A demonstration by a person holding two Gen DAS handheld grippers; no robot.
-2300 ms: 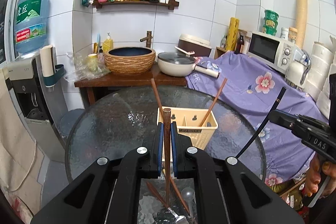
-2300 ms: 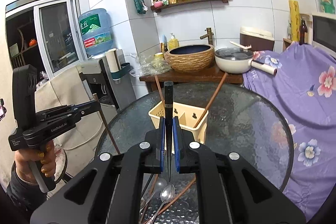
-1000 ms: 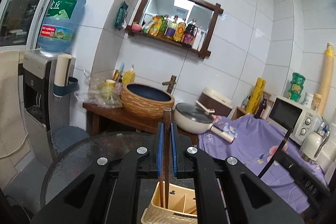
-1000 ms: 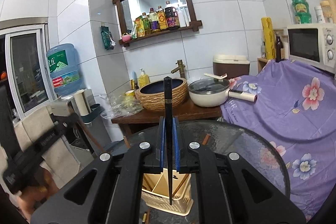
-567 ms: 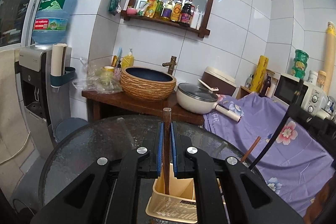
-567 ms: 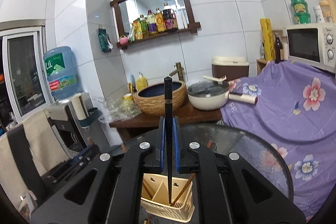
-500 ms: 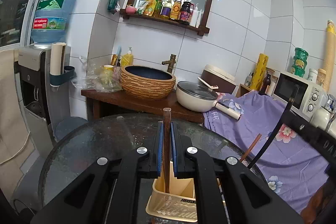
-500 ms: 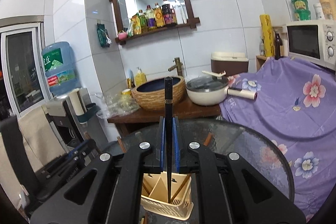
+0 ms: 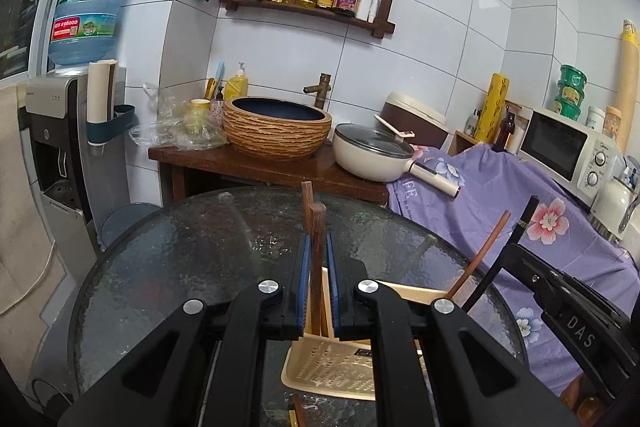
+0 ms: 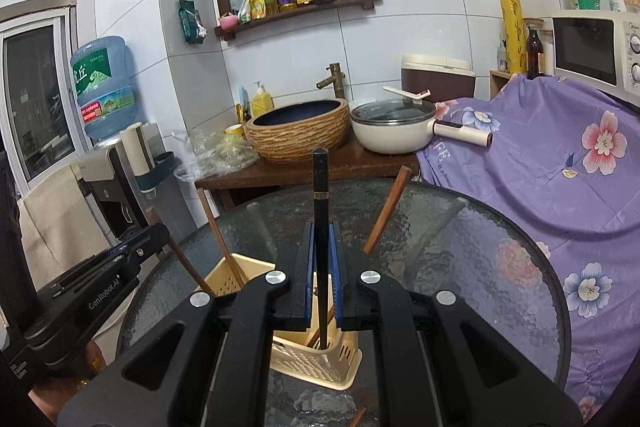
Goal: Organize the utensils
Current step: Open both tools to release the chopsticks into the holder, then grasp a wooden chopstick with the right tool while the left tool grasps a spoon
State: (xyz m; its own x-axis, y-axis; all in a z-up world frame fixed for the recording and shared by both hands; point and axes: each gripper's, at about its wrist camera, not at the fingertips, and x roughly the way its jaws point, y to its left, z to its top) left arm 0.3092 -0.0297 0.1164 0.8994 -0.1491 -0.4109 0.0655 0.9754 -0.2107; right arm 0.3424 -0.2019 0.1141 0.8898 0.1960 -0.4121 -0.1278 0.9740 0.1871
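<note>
A beige slotted utensil basket [image 9: 340,367] [image 10: 320,359] stands on the round glass table [image 9: 180,267] [image 10: 480,267]. My left gripper [image 9: 318,283] is shut on a brown wooden chopstick [image 9: 316,227], held upright with its lower end inside the basket. My right gripper [image 10: 321,271] is shut on a black chopstick [image 10: 320,187], upright with its tip down in the basket. Other brown chopsticks [image 10: 386,211] [image 9: 484,255] lean in the basket. The right gripper also shows at the right of the left wrist view [image 9: 560,307]; the left gripper shows at the left of the right wrist view [image 10: 100,279].
Behind the table a wooden stand [image 9: 260,167] carries a woven basin [image 9: 278,127] and a cream pan [image 9: 372,155]. A purple flowered cloth [image 10: 560,167] covers the counter on the right, with a microwave [image 9: 568,151]. A water dispenser [image 9: 76,107] stands at the left.
Both grippers have come down over the basket, and both chopsticks now reach deeper into it. The view has tipped down toward the table.
</note>
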